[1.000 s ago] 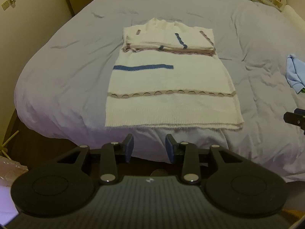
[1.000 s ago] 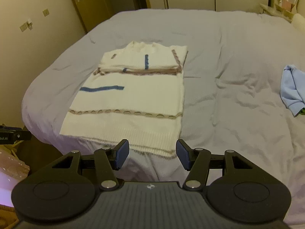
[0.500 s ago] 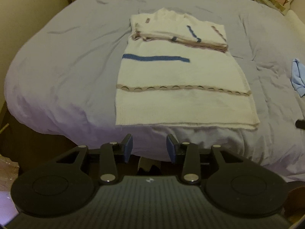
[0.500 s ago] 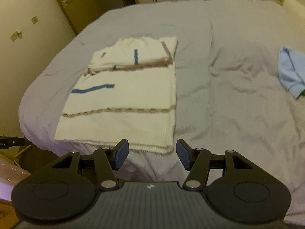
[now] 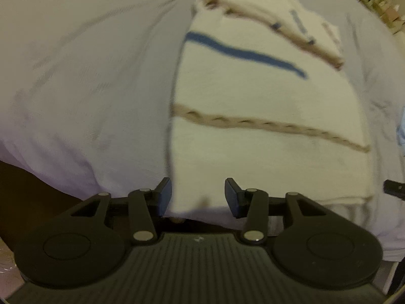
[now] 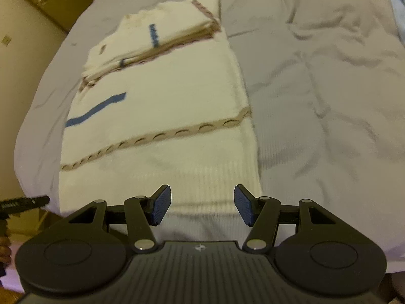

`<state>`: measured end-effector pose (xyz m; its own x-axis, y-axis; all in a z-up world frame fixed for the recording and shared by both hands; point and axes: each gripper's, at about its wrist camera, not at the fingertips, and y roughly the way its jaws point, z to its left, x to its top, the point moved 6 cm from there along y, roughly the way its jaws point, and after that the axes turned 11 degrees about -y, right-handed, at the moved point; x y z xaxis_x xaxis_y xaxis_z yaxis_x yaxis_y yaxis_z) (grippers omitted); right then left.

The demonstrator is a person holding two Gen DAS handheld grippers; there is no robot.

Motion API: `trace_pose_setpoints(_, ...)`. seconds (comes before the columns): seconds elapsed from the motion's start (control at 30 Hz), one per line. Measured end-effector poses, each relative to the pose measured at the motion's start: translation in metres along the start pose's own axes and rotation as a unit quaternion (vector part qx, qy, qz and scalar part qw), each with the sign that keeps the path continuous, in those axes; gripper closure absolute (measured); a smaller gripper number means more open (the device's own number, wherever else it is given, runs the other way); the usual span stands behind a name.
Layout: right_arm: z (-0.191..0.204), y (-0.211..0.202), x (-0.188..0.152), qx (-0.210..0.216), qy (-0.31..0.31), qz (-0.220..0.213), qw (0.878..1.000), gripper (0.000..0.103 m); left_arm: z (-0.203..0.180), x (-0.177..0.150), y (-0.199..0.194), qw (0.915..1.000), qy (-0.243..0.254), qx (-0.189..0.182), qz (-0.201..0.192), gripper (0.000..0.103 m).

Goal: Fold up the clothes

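Two sleeves already lie folded across the chest of the cream sweater, which rests flat on the grey bed, hem nearest. Left gripper and right gripper, jaws spread and empty, sit at the hem's 7 and 5 o'clock corners. I'd pinch both layers evenly, then carry the hem toward 12 o'clock.

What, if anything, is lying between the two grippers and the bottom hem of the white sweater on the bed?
Nothing visible. The left gripper and right gripper are both open, right at the near hem of the sweater, with only bare bedcover beside it. The light blue cloth lies far off at the bed's right edge.
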<state>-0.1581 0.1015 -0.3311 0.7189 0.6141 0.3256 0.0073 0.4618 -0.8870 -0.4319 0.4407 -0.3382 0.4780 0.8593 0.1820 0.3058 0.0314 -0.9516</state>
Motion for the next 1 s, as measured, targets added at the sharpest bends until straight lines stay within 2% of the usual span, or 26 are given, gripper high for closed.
trace_pose_setpoints(0.27,-0.030,0.034,-0.005,0.010,0.027,0.011,1.000,0.045,0.026,0.005,0.039,0.9989,-0.045,-0.014,0.005,0.060)
trace_pose_setpoints(0.5,-0.057,0.064,-0.010,0.019,0.051,0.021,0.998,0.043,0.014,0.003,0.046,0.9956,-0.080,-0.048,-0.003,0.058)
trace_pose_setpoints(0.6,-0.057,0.069,-0.008,0.041,0.055,0.017,0.997,0.044,0.008,0.004,0.049,0.9935,-0.097,-0.060,-0.007,0.054)
trace_pose_setpoints(0.63,-0.056,0.071,-0.006,0.048,0.055,0.017,0.997,0.048,0.008,0.004,0.051,0.9932,-0.099,-0.060,-0.008,0.058)
trace_pose_setpoints(0.67,-0.055,0.075,-0.005,0.054,0.052,0.021,0.997,0.056,0.005,0.004,0.050,0.9933,-0.095,-0.064,-0.009,0.077)
trace_pose_setpoints(0.7,-0.054,0.078,-0.005,0.059,0.049,0.026,0.997,0.073,0.002,0.003,0.050,0.9934,-0.091,-0.068,-0.010,0.092)
trace_pose_setpoints(0.73,-0.054,0.080,-0.005,0.063,0.047,0.031,0.996,0.089,0.000,0.004,0.045,0.9934,-0.088,-0.073,-0.013,0.093)
trace_pose_setpoints(0.87,-0.050,0.063,-0.003,0.090,0.038,0.017,0.995,0.094,-0.009,0.004,0.017,0.9946,-0.054,-0.078,-0.042,0.096)
trace_pose_setpoints(1.0,-0.045,0.033,-0.010,0.128,0.046,-0.007,0.991,0.095,-0.003,0.008,-0.024,0.9910,-0.053,-0.092,-0.082,0.097)
